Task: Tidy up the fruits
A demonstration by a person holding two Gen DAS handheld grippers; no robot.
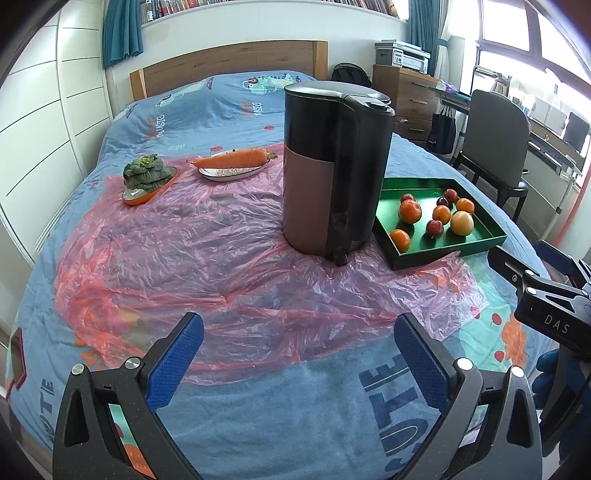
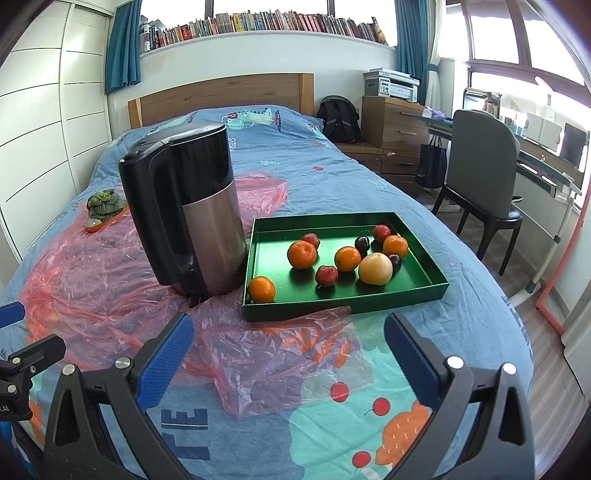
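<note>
Green tray (image 2: 343,299) lies long axis crosswise; both jaws spread, empty.

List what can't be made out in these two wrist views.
- Orange carrot on the white oval plate: absent from the right wrist view, hidden behind the black-and-silver electric kettle.
- Back-left corner of the green rectangular tray: left wrist view, blocked by the kettle.
- Book titles on the windowsill row: too small.
- Right gripper: cut by the left wrist view's edge.
</note>
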